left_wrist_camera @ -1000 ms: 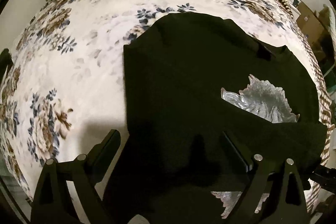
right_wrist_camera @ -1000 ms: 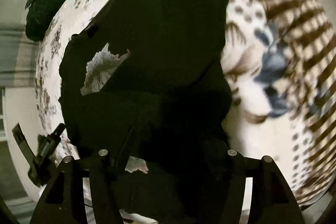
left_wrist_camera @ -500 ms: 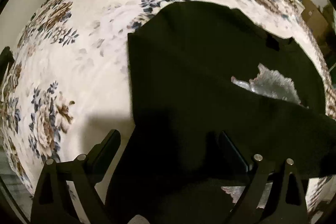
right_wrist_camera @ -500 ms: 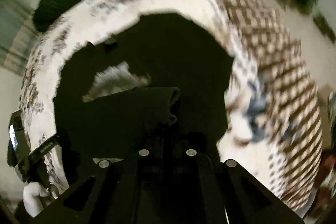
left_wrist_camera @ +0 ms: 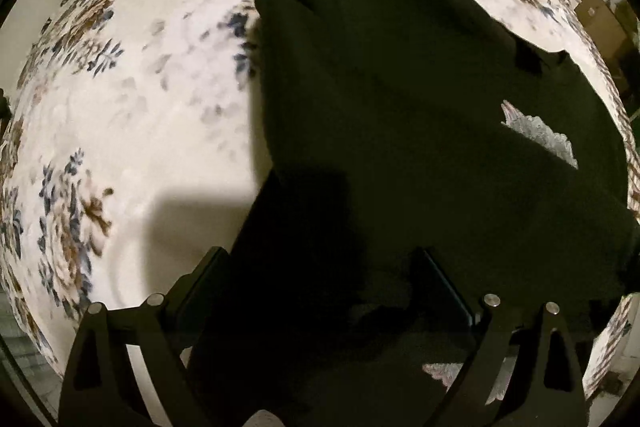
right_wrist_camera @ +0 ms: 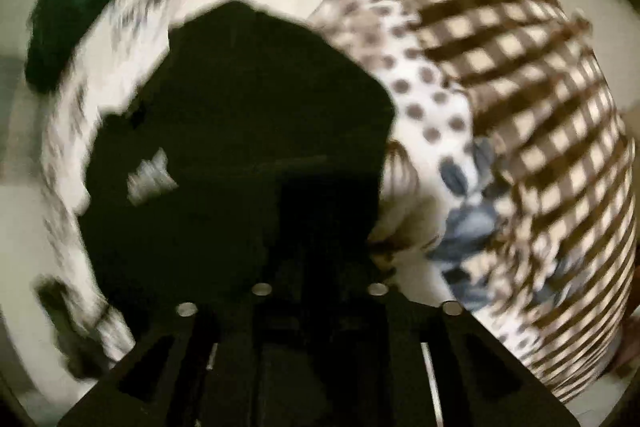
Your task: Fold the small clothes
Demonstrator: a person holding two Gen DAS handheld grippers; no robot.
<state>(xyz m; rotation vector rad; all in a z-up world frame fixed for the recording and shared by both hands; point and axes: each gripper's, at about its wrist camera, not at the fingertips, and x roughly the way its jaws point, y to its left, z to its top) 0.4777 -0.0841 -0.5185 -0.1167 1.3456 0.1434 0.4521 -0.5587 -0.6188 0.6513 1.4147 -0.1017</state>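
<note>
Black shirt [left_wrist_camera: 400, 147] on the bed [left_wrist_camera: 160, 107], one side folded across. Left gripper [left_wrist_camera: 320, 291] fingers spread; right gripper [right_wrist_camera: 320, 267] reopening, apparently released. More folds remain.

**Two grippers poised, pointing steeply down**

The left gripper [left_wrist_camera: 320, 279] points steeply downward, its jaws spread wide. The right gripper [right_wrist_camera: 318, 267], blurred in its own view, also points down; its jaws, narrowly parted, have just been opening from a full close.
</note>
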